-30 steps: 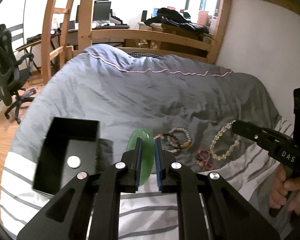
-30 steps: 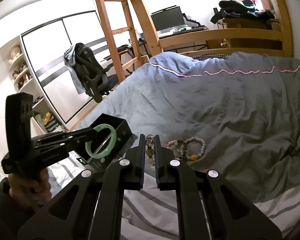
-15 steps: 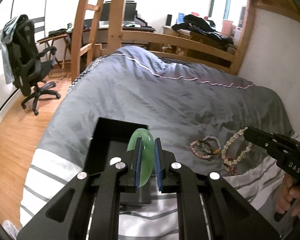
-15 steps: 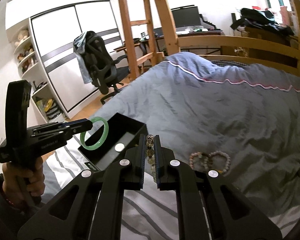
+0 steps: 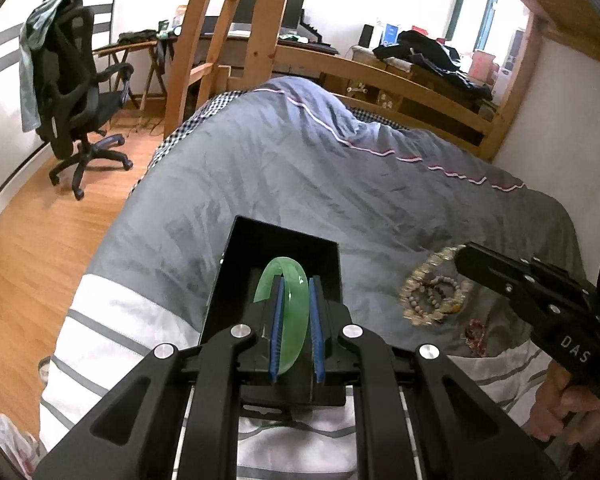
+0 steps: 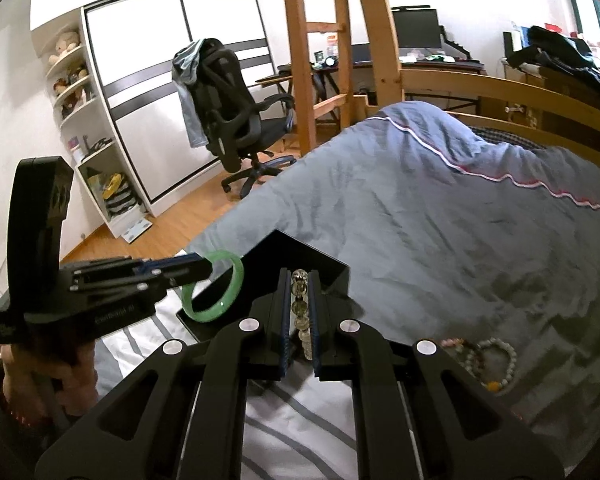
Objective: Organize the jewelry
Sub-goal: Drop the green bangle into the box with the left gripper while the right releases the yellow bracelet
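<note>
— Between our left jaws sits the bangle (image 5: 288, 320), clamped edge-on by the blue pads, so the left gripper (image 5: 294, 328) is closed on it.

— And where is that relative to the box?

— Just past the left fingertips lies the box (image 5: 278, 240), open, black inside. We hold the bangle over its near end, not yet let go. We judge that piece as nearly stowed but not done.

— What about our right side?

— Between the right jaws hangs a bead strand (image 6: 300, 308), pinched between the pads, with clear beads stacked up the gap. So the right gripper (image 6: 300, 316) is clenched on it too. Just ahead of those tips is the far corner of the box, so we judge this piece is also on its way in.

— Is anything in the box already?

— We cannot tell; our own fingers hide much of the floor from both views.

— What is left, then?

— To the right of the left jaws and a little further out, loose bracelets (image 5: 434, 296) lie heaped on the duvet (image 5: 340, 168). A dark red one (image 5: 476, 332) lies just beside them, nearer us. From the right view, two of them show low to the right of the jaws.

— So early days?

— We would say so: two pieces carried, none clearly released, several more waiting on the bed.
</note>
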Tool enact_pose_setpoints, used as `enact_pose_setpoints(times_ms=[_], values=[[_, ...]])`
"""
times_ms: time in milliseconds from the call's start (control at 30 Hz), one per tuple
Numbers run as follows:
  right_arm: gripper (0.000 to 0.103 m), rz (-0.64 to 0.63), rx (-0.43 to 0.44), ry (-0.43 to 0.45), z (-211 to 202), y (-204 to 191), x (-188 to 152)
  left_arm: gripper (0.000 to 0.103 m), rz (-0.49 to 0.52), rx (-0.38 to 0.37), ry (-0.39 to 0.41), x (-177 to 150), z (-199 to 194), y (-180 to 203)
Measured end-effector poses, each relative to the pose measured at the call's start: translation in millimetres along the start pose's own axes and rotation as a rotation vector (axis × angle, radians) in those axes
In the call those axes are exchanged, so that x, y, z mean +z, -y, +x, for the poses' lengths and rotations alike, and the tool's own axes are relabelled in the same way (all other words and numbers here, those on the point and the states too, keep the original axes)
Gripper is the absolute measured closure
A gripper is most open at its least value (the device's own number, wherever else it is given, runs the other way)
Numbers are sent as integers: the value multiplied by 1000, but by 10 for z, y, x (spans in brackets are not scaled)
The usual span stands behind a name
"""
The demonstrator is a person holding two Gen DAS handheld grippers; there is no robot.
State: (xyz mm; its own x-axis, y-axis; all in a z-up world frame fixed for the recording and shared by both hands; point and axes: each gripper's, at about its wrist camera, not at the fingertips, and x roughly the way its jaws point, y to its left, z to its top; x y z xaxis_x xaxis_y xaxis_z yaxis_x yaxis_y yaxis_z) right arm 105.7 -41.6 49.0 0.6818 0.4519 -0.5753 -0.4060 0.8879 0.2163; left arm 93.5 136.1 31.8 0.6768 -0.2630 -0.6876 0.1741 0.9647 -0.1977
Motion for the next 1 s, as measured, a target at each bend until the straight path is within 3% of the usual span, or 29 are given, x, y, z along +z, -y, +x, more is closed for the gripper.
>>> enact_pose_setpoints(times_ms=[667,700,767,800,833,900,967,1000], values=[[93,10,46,-53,458,-165,110,91,-50,3,-100,-52,210,-133],[90,16,34,-60,462,-133,83,91,-48,26,-96,-51,210,-139],[67,40,13,-85,490,-1,-6,89,-59,45,-100,-57,223,-180],[44,55,2,-109,509,79,-82,87,-70,46,-106,-59,237,-202],[33,60,-10,-122,517,139,-138,82,-75,51,-109,-65,239,-214],[33,56,-41,-156,525,246,-269,71,-75,78,-110,-74,245,-224],[31,46,-96,-179,484,390,-386,30,-75,79,-95,-72,215,-212],[27,50,-125,-180,443,471,-428,23,-73,72,-86,-69,199,-200]])
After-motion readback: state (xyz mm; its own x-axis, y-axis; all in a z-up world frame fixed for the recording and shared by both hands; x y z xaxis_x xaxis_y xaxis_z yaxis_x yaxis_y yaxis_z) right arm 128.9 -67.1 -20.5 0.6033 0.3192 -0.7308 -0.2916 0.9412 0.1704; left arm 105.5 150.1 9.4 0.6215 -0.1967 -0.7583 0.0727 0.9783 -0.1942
